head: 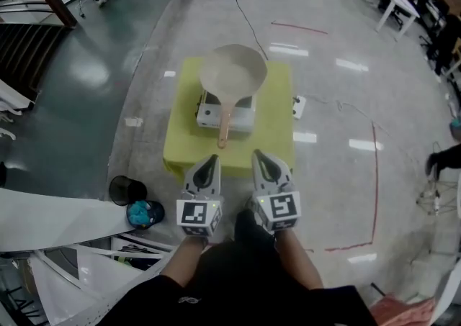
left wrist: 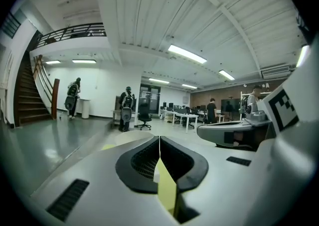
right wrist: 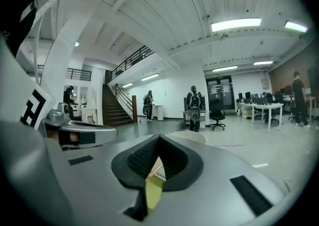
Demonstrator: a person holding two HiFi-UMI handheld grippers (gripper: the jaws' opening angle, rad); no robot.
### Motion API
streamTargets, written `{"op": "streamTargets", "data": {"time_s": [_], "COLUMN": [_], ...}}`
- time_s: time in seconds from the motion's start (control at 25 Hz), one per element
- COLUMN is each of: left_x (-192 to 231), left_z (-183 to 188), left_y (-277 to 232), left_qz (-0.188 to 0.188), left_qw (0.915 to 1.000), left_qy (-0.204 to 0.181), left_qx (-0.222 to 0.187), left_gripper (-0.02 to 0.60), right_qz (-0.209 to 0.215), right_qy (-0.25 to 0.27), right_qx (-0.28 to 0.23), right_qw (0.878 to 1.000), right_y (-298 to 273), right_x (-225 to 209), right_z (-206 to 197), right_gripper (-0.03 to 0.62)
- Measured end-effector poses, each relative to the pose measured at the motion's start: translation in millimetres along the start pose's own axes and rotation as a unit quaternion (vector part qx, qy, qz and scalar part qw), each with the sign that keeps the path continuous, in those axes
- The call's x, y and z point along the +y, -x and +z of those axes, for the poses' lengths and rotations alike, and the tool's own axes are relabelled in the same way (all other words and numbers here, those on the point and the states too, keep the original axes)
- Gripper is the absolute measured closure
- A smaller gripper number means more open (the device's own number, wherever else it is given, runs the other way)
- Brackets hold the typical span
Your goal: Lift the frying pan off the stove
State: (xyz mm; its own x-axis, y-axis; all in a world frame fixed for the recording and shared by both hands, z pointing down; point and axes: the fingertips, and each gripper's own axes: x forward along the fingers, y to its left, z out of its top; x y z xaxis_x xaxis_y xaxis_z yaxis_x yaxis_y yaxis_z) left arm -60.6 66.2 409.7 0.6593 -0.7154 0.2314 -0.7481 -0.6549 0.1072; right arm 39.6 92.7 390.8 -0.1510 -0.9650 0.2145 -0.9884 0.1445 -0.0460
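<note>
A cream frying pan [head: 233, 70] with a long wooden handle [head: 225, 123] sits on a small white stove [head: 226, 114], which rests on a low yellow table [head: 276, 130]. The handle points toward me. My left gripper [head: 209, 160] and right gripper [head: 261, 155] hang side by side just short of the table's near edge, both shut with nothing between the jaws. In the left gripper view the left gripper [left wrist: 159, 140] has its jaws pressed together, the pan rim faint beyond. The right gripper [right wrist: 159, 137] looks over the pan's pale rim [right wrist: 192, 135].
A black bin [head: 127, 190] and a blue object [head: 144, 213] stand on the floor at the left. A white box [head: 299, 106] with a cable lies right of the table. Red tape lines [head: 374, 173] mark the shiny floor. People, desks and a staircase stand far off.
</note>
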Motion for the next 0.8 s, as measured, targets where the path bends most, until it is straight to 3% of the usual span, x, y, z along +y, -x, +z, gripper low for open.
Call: {"op": "streamTargets", "data": {"time_s": [0.24,0.56,0.8], "left_x": [12.8,43.5,59.9], "left_z": [-21.1,-56.5,-83.2], "left_y": [-62.7,-114.9,-123.3], "left_qz": [0.005,0.014,-0.010], "left_qw": [0.9987,0.9925,0.9825], "left_qy": [0.003,0.044,0.113], "left_qx": [0.050,0.113,0.148], "left_gripper": [0.535,0.535,0.535], "right_qz": [0.042,0.062,0.090], "right_qy": [-0.039,-0.065,-0.043], "right_qx": [0.031,0.083,0.123], "right_qw": [0.998,0.993,0.987], "right_y": [-53.4,-90.7,-116.0], "right_x": [-29.3,-68.0,-64.0], "right_z": [-18.3,-63.0,-90.2], "right_gripper": [0.579,0.579,0.579]}}
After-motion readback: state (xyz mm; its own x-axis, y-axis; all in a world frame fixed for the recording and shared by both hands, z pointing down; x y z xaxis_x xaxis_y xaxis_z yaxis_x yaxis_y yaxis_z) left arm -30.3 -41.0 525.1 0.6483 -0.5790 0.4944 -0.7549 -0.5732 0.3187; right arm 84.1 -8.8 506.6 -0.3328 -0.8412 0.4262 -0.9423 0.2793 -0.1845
